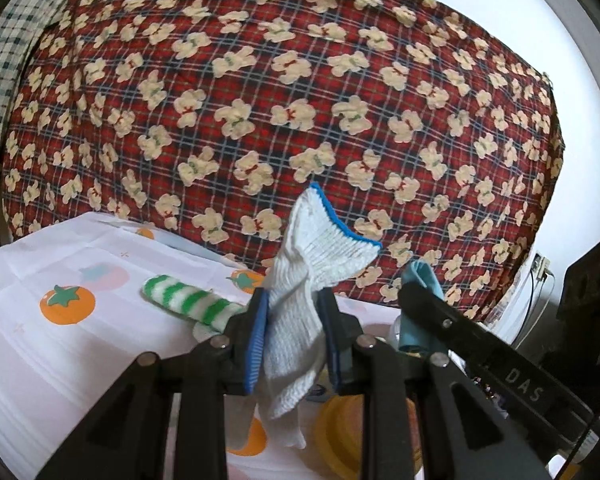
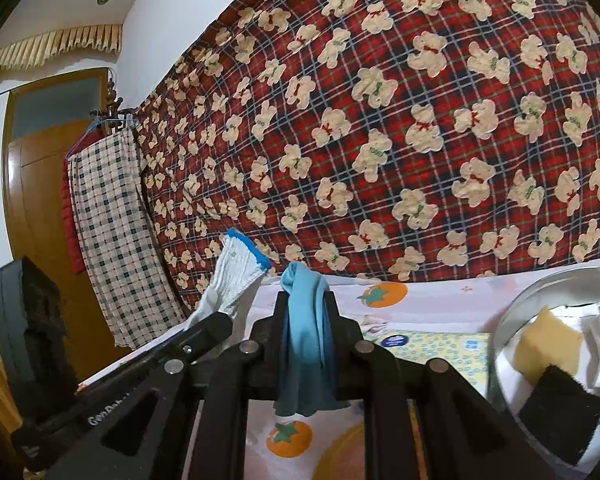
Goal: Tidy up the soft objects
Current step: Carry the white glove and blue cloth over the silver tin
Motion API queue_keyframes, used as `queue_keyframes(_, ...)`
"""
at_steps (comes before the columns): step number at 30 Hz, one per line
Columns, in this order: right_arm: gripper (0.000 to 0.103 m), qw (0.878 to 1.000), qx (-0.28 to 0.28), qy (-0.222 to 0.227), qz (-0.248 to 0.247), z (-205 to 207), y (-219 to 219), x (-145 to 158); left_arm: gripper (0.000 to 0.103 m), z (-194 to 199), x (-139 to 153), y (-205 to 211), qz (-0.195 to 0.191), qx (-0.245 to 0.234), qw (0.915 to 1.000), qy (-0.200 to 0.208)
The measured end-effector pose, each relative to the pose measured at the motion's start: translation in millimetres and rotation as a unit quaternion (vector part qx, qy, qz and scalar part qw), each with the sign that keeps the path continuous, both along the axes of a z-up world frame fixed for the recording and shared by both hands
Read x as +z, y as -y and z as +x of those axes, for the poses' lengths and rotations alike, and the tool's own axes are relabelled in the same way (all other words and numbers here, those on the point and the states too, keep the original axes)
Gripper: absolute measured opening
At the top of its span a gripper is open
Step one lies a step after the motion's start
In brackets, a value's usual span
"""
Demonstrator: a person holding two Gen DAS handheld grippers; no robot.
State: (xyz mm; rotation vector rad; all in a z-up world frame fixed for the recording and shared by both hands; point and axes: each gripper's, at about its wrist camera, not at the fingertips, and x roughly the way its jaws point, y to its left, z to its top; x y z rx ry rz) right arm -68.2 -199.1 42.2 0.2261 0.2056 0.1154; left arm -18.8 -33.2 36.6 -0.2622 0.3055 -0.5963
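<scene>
The left tongs [image 1: 294, 332] are pinching a limp white knit glove with blue cuff [image 1: 300, 300]; the right tongs [image 2: 306, 340] are clamping a floppy light-blue cloth [image 2: 306, 320], both light, best gripped mid-bunch.

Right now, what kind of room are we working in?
Probably a room in a home, maybe a bedroom. A red plaid quilt with bears hangs behind the table, which wears a fruit-print cloth. A wooden door and a checked garment on a hanger stand to one side.

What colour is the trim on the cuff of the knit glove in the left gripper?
Blue, on a white knit glove; clearest in the left wrist view.
</scene>
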Motion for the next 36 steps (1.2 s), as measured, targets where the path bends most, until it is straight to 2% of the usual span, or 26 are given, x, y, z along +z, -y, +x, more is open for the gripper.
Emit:
queue_keyframes(11,0.016,0.999,-0.032,0.015,-0.004,-20.9,36.1,5.2,0.024,-21.0,10.7,25.9,-0.005,-0.026,0.9995,0.018)
queue_keyframes(21,0.016,0.997,-0.077,0.021,0.001,-39.6,79.9,8.5,0.024,-38.0,15.0,58.6,0.001,-0.069,0.9973,0.026)
queue_keyframes(36,0.016,0.986,-0.158,0.043,0.019,-72.2,157.1,21.4,0.024,-50.9,22.9,116.6,-0.003,-0.13,0.9911,0.029)
